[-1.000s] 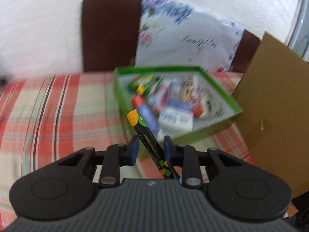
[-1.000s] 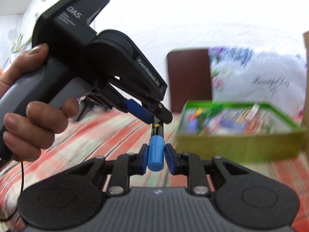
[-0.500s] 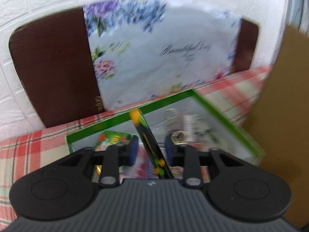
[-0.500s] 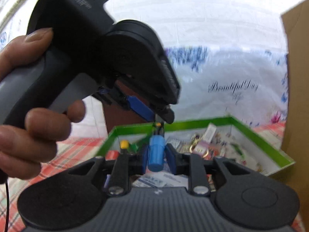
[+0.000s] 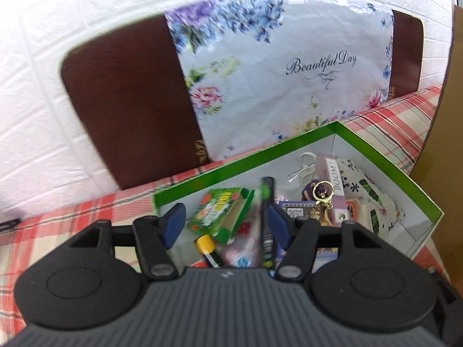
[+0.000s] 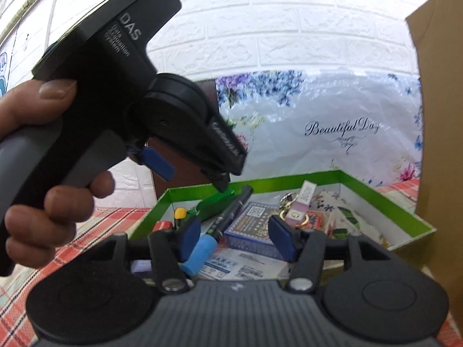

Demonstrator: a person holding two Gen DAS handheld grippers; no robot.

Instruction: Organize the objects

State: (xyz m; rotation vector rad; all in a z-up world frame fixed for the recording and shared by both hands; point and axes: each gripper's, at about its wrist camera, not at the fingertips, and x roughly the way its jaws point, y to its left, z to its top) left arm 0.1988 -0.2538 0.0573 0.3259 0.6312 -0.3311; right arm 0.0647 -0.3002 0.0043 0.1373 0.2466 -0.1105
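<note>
A black marker (image 5: 267, 222) with a blue cap (image 6: 200, 253) drops between both sets of open fingers over the green box (image 5: 385, 159), with neither gripper shut on it. My left gripper (image 5: 224, 222) is open above the box; it also shows in the right wrist view (image 6: 196, 170), held by a hand. My right gripper (image 6: 234, 238) is open, and the marker (image 6: 231, 211) leans by its left pad. The green box (image 6: 385, 199) holds a yellow-capped marker (image 5: 206, 245), a small green carton (image 5: 220, 214), a card box (image 6: 251, 228) and a keychain (image 5: 324, 199).
A flowered "Beautiful Day" bag (image 5: 289, 81) leans on a brown headboard (image 5: 124, 101) behind the box. A cardboard sheet (image 6: 439, 144) stands close on the right. A checked cloth (image 5: 399, 124) covers the surface. The wall is white brick.
Both grippers moved over the green box and opened. The marker, held by both before, is released and tips down into the box.
</note>
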